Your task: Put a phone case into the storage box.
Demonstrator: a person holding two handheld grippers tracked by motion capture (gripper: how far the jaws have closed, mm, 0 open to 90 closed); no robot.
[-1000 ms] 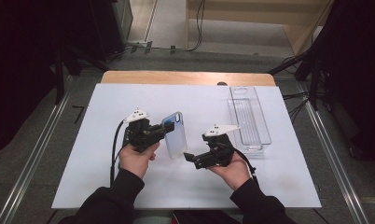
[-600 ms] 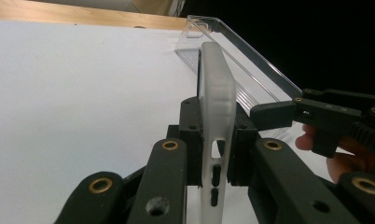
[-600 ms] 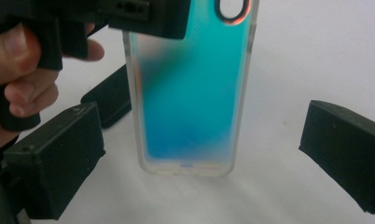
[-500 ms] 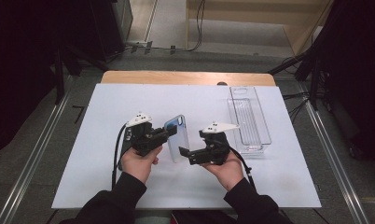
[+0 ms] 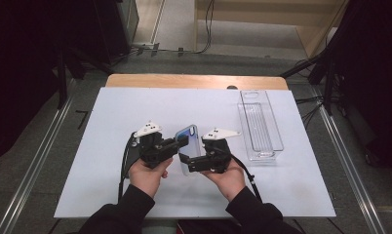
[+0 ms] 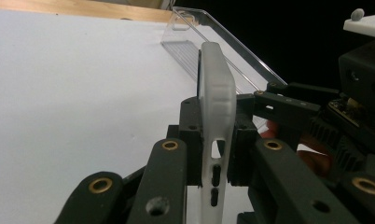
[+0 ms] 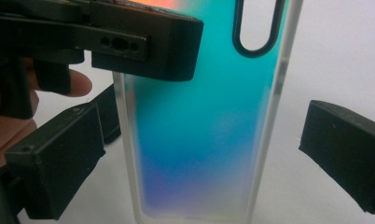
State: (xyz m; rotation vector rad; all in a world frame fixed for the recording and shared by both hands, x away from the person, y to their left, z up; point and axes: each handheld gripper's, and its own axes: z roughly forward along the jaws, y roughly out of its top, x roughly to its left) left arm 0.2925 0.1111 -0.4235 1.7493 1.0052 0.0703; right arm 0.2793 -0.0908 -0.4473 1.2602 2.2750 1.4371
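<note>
Phone case (image 5: 189,152) stands on edge, clamped in my left gripper (image 6: 217,154); my right gripper (image 7: 199,163) is wide around it, pads apart from its edges.

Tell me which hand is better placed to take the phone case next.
Right. The left gripper is already shut on the case, holding it on edge. The right gripper is open, its fingers either side of the case without touching, so it looks ready to close on it.
</note>
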